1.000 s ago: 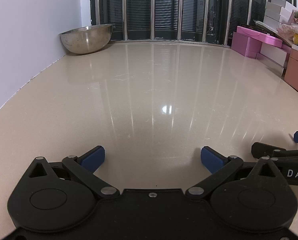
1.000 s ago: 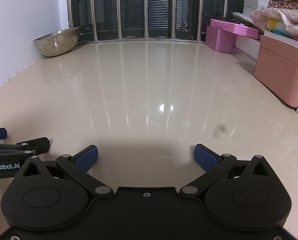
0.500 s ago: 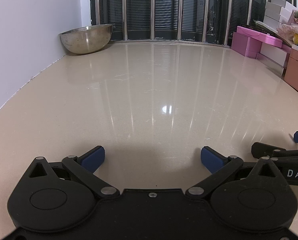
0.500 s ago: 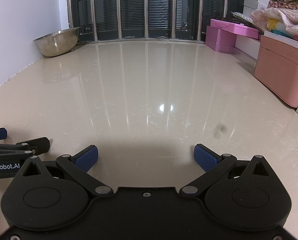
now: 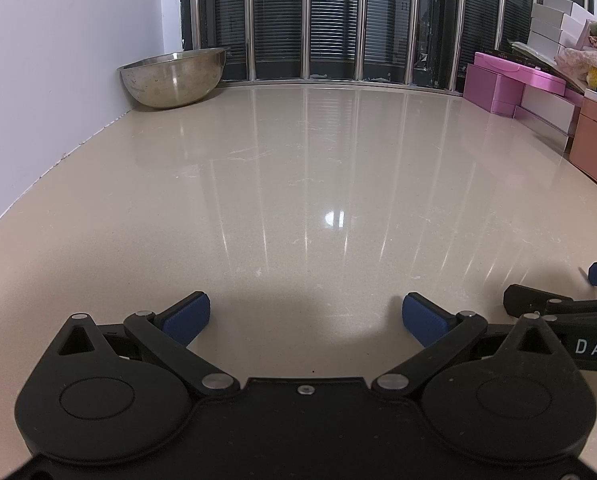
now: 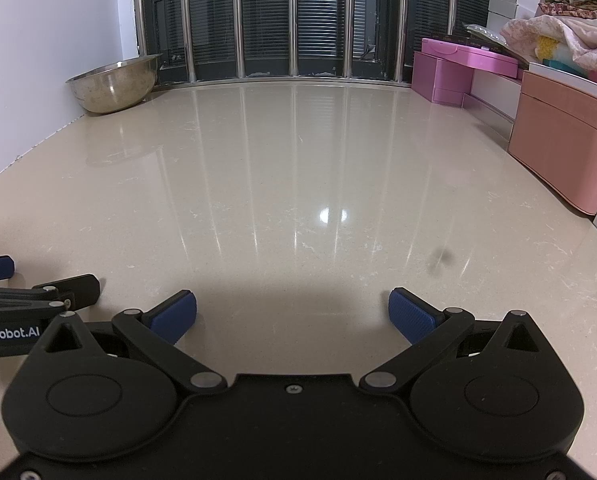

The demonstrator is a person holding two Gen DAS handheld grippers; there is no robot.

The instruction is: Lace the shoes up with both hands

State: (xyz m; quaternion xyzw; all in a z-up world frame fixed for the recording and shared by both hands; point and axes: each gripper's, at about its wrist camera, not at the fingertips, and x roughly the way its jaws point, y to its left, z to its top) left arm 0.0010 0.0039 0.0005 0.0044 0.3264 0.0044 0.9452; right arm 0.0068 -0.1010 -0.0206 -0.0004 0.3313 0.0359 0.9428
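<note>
Fingers of left gripper (image 5: 306, 314) and right gripper (image 6: 292, 311) spread wide, side by side over bare counter (image 5: 298, 184); seemingly nothing lies between them.

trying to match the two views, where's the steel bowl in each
Left wrist: bowl upper left, in the corner where wall meets window bars.
Right wrist: bowl far left, smaller, same corner.
Shared landmark: pink boxes at right.

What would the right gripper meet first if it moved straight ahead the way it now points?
Nothing nearby: the right gripper is open over bare floor, and the way looks free up to the barred window at the far end. Depth is hard to judge.
</note>
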